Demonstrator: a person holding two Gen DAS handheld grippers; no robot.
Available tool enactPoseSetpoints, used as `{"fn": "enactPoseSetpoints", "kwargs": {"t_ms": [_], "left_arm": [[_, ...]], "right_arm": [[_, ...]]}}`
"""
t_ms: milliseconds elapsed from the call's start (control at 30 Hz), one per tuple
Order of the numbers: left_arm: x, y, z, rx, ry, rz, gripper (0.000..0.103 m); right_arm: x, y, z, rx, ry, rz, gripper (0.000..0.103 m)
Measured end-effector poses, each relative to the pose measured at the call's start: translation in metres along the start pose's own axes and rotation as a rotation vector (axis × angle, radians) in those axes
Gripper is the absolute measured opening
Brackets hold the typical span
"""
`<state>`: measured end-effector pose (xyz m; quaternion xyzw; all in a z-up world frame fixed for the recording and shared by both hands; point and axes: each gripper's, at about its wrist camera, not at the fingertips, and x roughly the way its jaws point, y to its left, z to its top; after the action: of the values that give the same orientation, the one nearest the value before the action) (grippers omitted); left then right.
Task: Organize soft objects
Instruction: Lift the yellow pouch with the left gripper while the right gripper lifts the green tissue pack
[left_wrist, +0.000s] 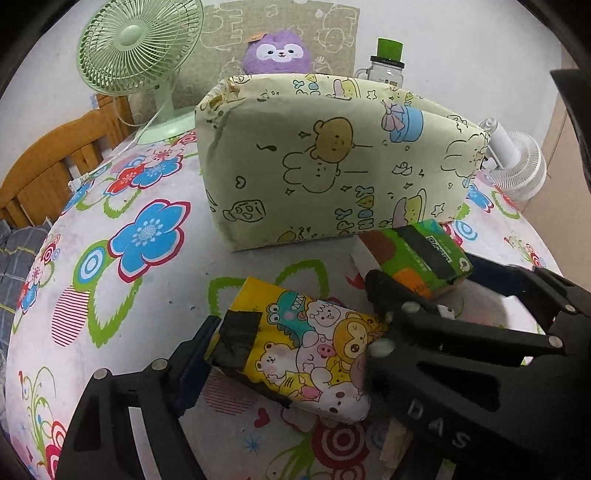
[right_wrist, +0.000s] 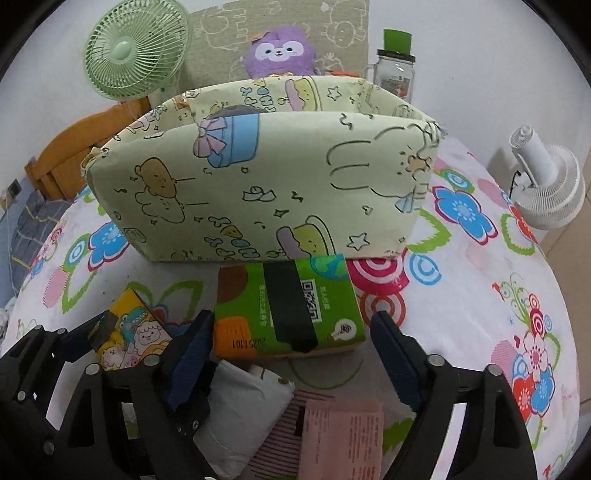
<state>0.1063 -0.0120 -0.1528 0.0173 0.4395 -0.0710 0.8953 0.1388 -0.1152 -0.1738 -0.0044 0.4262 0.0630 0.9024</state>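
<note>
Yellow cartoon tissue pack (left_wrist: 295, 350): lying on the flowered counter (left_wrist: 122, 295), long axis running from near right to far left, taped end pointing far left.
My left hand-held gripper (left_wrist: 291, 332): I am bracketing that pack, fingers at both sides; contact hard to judge.
Green tissue pack (right_wrist: 286, 306): lying just before the fabric storage bin (right_wrist: 258, 177), long axis crosswise.
My right hand-held gripper (right_wrist: 291, 339): I am holding it wide open, gripping nothing.
Hidden: white pack (right_wrist: 240, 413) partly covered by my fingers; bin's interior unseen.
</note>
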Motion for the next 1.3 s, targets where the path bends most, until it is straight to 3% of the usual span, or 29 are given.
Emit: {"fn": "enactPoseSetpoints", "kwargs": {"t_ms": [1300], "left_arm": [[-0.071,-0.028,0.006,0.037,-0.136,0.018,0.083]], "right_arm": [[-0.090,-0.009,-0.003,0.039,-0.150,-0.014,0.075]]}}
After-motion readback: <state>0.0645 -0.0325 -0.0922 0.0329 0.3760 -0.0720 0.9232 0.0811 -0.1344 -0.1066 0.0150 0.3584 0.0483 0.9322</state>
